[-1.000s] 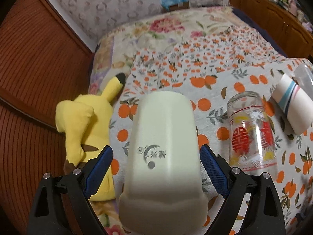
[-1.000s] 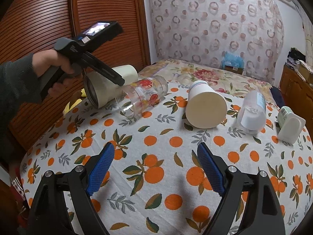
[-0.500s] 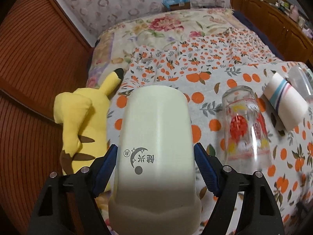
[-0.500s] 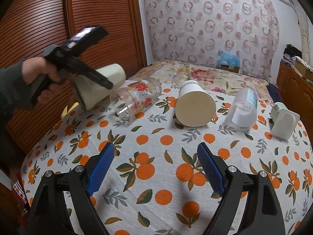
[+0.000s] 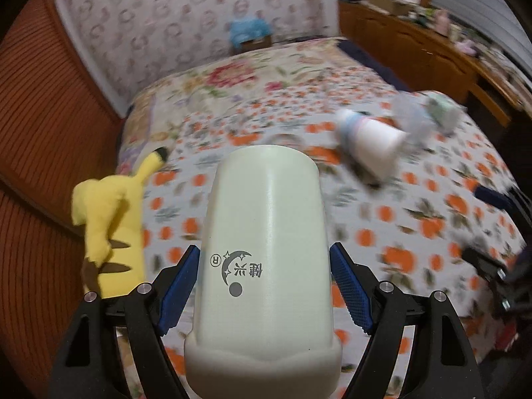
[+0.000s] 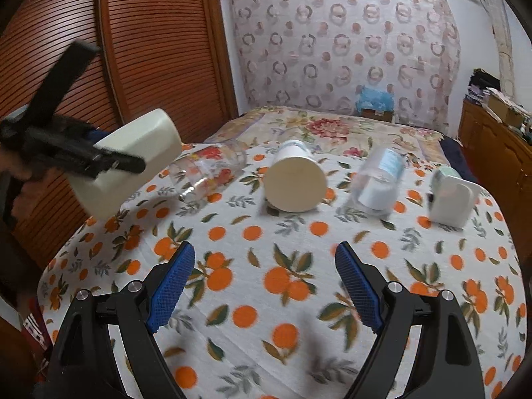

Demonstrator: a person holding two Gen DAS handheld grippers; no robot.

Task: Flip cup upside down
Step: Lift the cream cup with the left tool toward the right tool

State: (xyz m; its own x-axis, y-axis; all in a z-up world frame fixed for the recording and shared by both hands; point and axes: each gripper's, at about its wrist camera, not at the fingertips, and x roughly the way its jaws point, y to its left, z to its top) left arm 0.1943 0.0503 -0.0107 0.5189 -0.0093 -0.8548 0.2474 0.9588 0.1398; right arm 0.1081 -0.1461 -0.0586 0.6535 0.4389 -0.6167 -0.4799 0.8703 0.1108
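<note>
Our left gripper (image 5: 266,286) is clamped on the cup (image 5: 266,232), blue pads (image 5: 349,286) pressing its two sides low on the body, just above the thick flared rim that sits closest to the camera. The closed base points away from the gripper. In the right wrist view the cup (image 6: 129,163) hangs in the air, tilted, clear of the bed (image 6: 299,266).

We judge it a light, stiff plastic cup: smooth, slightly glossy wall, likely slippery, not fragile. The straight mid-wall is the place to hold; the lip under the pads should stop it sliding out during the turn.

Our right gripper (image 6: 266,286) is spread wide with nothing in it, low over the bed.

Beyond the held cup, to its right, a glass (image 6: 206,173) lies on its side, then a white cup (image 6: 296,179), further right two more containers, blurred. A yellow plush (image 5: 109,226) sits to the left of the left gripper.
</note>
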